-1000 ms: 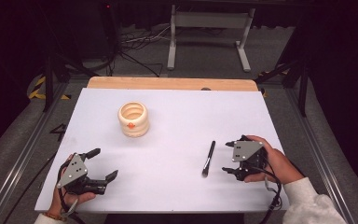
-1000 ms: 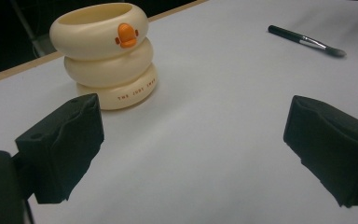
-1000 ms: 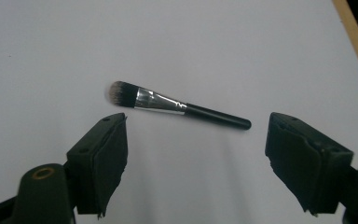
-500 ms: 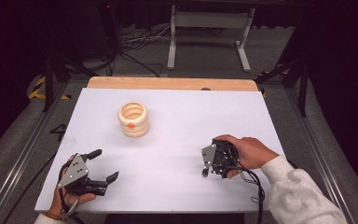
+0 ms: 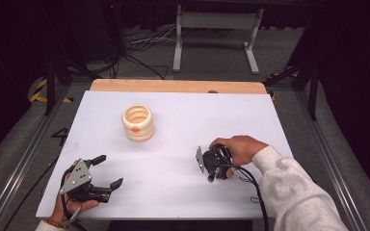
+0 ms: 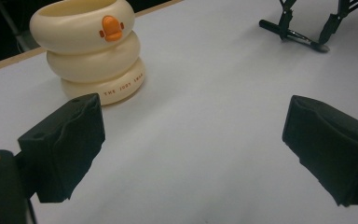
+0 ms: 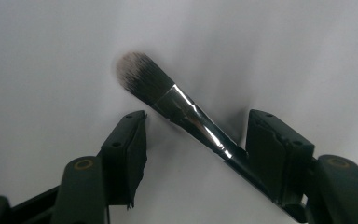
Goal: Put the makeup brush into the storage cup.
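Brush [image 7: 168, 100] lies flat on the white bench [image 5: 173, 159], bristles at upper left of the right gripper view, handle running down-right under the right-hand finger [image 7: 275, 149]. The right gripper [image 7: 193, 140] straddles it crosswise, fingers spread, not yet clamped. Lower left in the high view, the left gripper [image 5: 107, 171] rests well apart, fingers released.

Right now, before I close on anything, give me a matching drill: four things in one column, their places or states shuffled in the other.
1. makeup brush
2. duck-face ring holder
3. left gripper
4. right gripper

a. open, near table corner
b. lying flat between black jaws
c. upright, far left of centre
d. straddling the ferrule, not yet closed

Pairs: 1-b, 2-c, 3-a, 4-d
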